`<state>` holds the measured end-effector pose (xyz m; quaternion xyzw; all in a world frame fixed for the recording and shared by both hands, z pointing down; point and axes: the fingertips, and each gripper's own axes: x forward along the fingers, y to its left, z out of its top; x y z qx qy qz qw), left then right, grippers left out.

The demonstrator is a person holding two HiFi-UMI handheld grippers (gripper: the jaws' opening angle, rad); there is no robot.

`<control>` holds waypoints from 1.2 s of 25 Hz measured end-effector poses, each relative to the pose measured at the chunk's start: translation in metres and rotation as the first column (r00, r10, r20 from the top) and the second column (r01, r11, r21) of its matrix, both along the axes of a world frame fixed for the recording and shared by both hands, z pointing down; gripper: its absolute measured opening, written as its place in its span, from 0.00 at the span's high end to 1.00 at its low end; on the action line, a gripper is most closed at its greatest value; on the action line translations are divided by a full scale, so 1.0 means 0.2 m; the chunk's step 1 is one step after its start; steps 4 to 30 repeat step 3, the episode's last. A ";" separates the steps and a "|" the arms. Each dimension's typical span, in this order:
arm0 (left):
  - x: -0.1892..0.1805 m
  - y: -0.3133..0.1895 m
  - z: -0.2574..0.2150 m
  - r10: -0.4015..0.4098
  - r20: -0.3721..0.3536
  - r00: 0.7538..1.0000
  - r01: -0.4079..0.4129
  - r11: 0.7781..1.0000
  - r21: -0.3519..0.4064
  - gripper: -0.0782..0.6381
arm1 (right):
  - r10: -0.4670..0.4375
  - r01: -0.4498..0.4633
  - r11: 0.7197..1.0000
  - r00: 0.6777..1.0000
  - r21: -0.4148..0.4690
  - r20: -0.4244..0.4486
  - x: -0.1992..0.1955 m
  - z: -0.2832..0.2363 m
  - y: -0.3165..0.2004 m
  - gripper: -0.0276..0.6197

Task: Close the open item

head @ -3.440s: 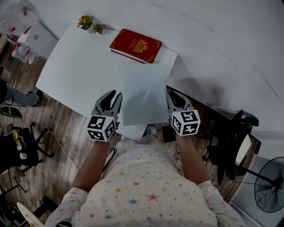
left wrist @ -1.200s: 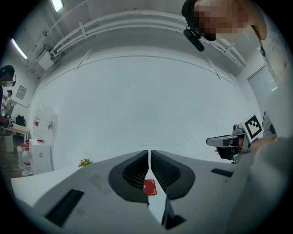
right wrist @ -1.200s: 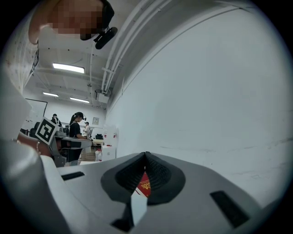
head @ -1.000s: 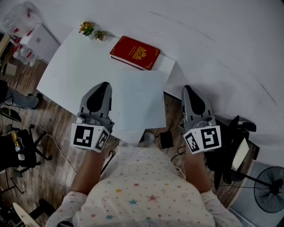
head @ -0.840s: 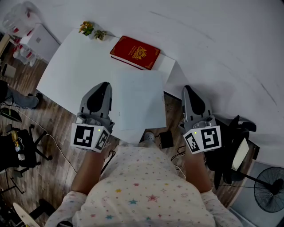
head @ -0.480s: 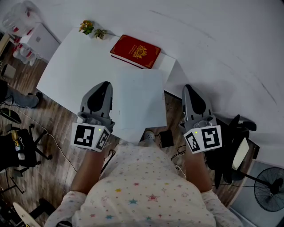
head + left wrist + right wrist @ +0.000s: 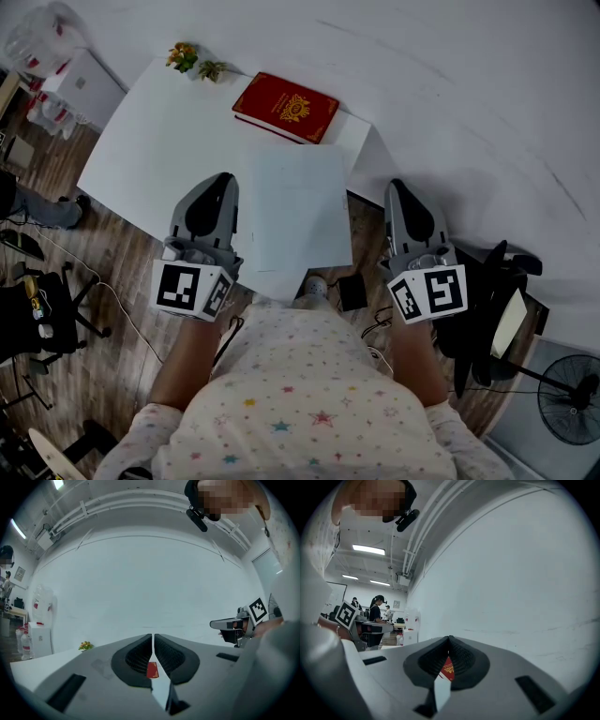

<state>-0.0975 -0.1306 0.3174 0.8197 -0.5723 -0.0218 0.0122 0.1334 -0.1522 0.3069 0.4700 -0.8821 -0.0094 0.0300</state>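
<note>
Tongs: I read left tongs [image 7: 216, 186] and right tongs [image 7: 401, 192] both pinched together, empty. Pale folder [image 7: 292, 211] lies flat at white tabletop's [image 7: 159, 141] near edge; red book [image 7: 286, 106] at far-right corner. Wood floor [image 7: 112, 272] below.

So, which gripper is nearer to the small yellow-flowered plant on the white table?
Left. The left gripper hangs over the white table's near edge, on the small yellow-flowered plant's side; the right gripper is beyond the table's right edge, far across.

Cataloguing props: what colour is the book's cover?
Red with a gold emblem; the book shows best in the head view.
</note>
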 end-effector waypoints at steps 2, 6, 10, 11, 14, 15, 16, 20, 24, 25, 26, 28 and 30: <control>0.00 0.00 0.00 0.000 0.000 1.000 0.000 1.000 0.000 0.85 | 0.001 -0.001 1.000 1.000 -0.001 0.000 0.00 0.00 0.00 0.96; 0.00 0.00 0.00 0.000 0.000 1.000 0.000 1.000 0.001 0.86 | 0.001 -0.001 1.000 1.000 -0.002 0.000 0.00 0.01 0.00 0.96; 0.00 0.00 0.00 0.000 0.000 1.000 0.000 1.000 0.001 0.86 | 0.001 -0.001 1.000 1.000 -0.002 0.000 0.00 0.01 0.00 0.96; 0.00 0.00 0.00 0.000 0.000 1.000 0.000 1.000 0.001 0.86 | 0.001 -0.001 1.000 1.000 -0.002 0.000 0.00 0.01 0.00 0.96; 0.00 0.00 0.00 0.000 0.000 1.000 0.000 1.000 0.001 0.86 | 0.001 -0.001 1.000 1.000 -0.002 0.000 0.00 0.01 0.00 0.96; 0.00 0.00 0.00 0.000 0.000 1.000 0.000 1.000 0.001 0.86 | 0.001 -0.001 1.000 1.000 -0.002 0.000 0.00 0.01 0.00 0.96; 0.00 0.00 0.00 0.000 0.000 1.000 0.000 1.000 0.001 0.86 | 0.001 -0.001 1.000 1.000 -0.002 0.000 0.00 0.01 0.00 0.96; 0.00 0.00 0.00 0.000 0.000 1.000 0.000 1.000 0.001 0.86 | 0.001 -0.001 1.000 1.000 -0.002 0.000 0.00 0.01 0.00 0.96; 0.00 0.00 0.00 0.000 0.000 1.000 0.000 1.000 0.001 0.86 | 0.001 -0.001 1.000 1.000 -0.002 0.000 0.00 0.01 0.00 0.96; 0.00 0.00 0.00 0.000 0.000 1.000 0.000 1.000 0.001 0.86 | 0.001 -0.001 1.000 1.000 -0.002 0.000 0.00 0.01 0.00 0.96; 0.00 0.00 0.00 0.000 0.000 1.000 0.000 1.000 0.001 0.86 | 0.001 -0.001 1.000 1.000 -0.002 0.000 0.00 0.01 0.00 0.96; 0.00 0.00 0.00 0.000 0.000 1.000 0.000 1.000 0.001 0.86 | 0.001 -0.001 1.000 1.000 -0.002 0.000 0.00 0.01 0.00 0.96; 0.00 0.00 0.00 0.000 0.000 1.000 0.000 1.000 0.001 0.86 | 0.001 -0.001 1.000 1.000 -0.002 0.000 0.00 0.01 0.00 0.96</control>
